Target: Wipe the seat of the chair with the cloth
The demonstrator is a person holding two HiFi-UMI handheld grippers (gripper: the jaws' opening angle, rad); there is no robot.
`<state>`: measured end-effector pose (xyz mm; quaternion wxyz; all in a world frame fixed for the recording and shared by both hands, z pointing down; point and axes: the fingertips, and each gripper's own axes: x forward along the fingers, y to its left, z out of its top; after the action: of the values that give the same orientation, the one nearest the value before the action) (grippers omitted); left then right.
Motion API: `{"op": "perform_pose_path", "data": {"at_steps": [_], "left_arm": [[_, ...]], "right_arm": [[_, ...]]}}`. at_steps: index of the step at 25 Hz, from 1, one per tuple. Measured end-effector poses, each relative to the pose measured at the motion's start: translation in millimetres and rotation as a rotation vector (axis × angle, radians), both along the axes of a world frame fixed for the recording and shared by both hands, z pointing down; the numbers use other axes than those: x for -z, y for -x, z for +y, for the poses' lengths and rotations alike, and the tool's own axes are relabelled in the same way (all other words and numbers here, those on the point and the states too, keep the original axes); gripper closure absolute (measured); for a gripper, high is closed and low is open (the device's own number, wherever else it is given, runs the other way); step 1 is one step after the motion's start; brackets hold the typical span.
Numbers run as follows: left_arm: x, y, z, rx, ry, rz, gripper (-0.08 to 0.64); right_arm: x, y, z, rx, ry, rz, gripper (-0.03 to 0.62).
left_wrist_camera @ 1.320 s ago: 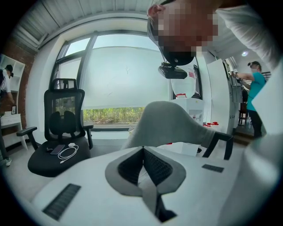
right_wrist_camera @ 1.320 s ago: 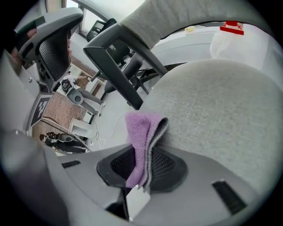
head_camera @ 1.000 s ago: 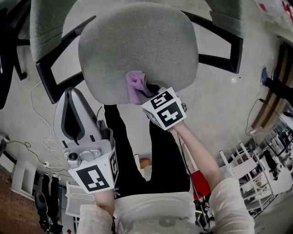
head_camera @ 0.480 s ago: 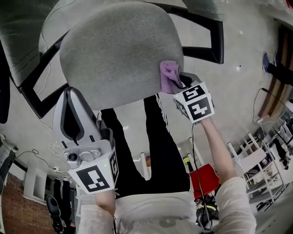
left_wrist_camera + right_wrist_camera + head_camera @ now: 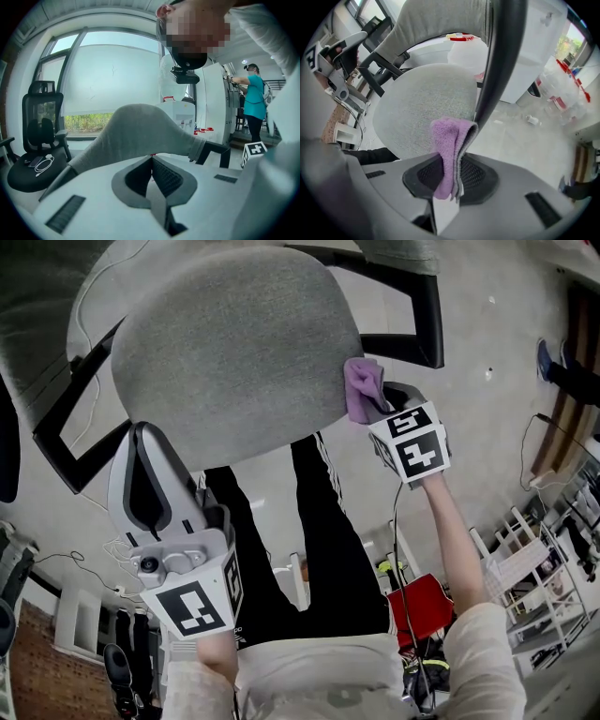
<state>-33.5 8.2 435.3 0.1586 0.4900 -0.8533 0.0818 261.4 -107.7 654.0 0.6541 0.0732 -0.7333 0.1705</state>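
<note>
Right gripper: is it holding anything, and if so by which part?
Yes. The right gripper is shut on the purple cloth, pinching one folded end; the rest sticks out ahead.

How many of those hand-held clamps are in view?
2. The left gripper, shut and empty, is by the near edge of the seat; the right gripper pinches the purple cloth at its right edge.

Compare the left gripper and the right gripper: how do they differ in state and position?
The right gripper has its jaws shut on the purple cloth; the left gripper has its jaws shut on nothing. The right gripper holds the cloth at the chair seat's right edge; the left gripper is by its near left edge. Both point toward the seat.
</note>
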Motion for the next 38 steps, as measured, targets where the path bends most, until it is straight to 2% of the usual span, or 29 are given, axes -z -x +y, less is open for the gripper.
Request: {"op": "perform_pose_path", "data": {"at_steps": [8, 14, 17, 19, 23, 27, 29, 32, 35, 38], "left_arm": [[0.2, 9.6, 2.5, 0.001, 0.002, -0.007, 0.548], [13.0, 24.0, 10.8, 0.024, -0.009, -0.025, 0.548], [22.1, 28.2, 14.4, 0.028, -0.025, -0.038, 0.548], [32.6, 31.9, 15.5, 0.024, -0.043, -0.054, 0.548], [71.1, 45.5, 17.8, 0.013, -0.100, -0.110, 0.548], [134.7, 50.1, 24.6, -0.040, -0.147, -0.179, 0.548], [171.2, 56.3, 22.9, -0.056, -0.182, -0.211, 0.548], [240.0, 58.3, 31.1, -0.048, -0.223, -0.263, 0.548], [307.8, 58.2, 45.6, -0.028, -0.277, -0.302, 0.548], [367.5, 56.1, 57.9, 0.002, -0.315, -0.310, 0.548]], "right_arm": [[-2.1, -5.8, -14.5, -0.011, -0.044, 0.048, 0.505], [5.0, -1.3, -17.2, -0.009, -0.089, 0.118, 0.505], [13.7, 10.5, -14.0, 0.025, -0.120, 0.104, 0.505], [25.5, 27.7, -9.7, 0.025, -0.121, 0.060, 0.505], [74.5, 89.1, -11.0, -0.014, -0.146, -0.088, 0.505], [169.1, 159.5, -5.5, 0.019, -0.218, -0.260, 0.505], [234.0, 201.7, -10.7, 0.044, -0.296, -0.389, 0.505], [357.7, 248.5, -7.2, 0.034, -0.416, -0.664, 0.505], [492.1, 269.3, 13.5, 0.047, -0.537, -0.955, 0.505], [608.0, 265.0, 40.2, 0.108, -0.672, -1.126, 0.505]]}}
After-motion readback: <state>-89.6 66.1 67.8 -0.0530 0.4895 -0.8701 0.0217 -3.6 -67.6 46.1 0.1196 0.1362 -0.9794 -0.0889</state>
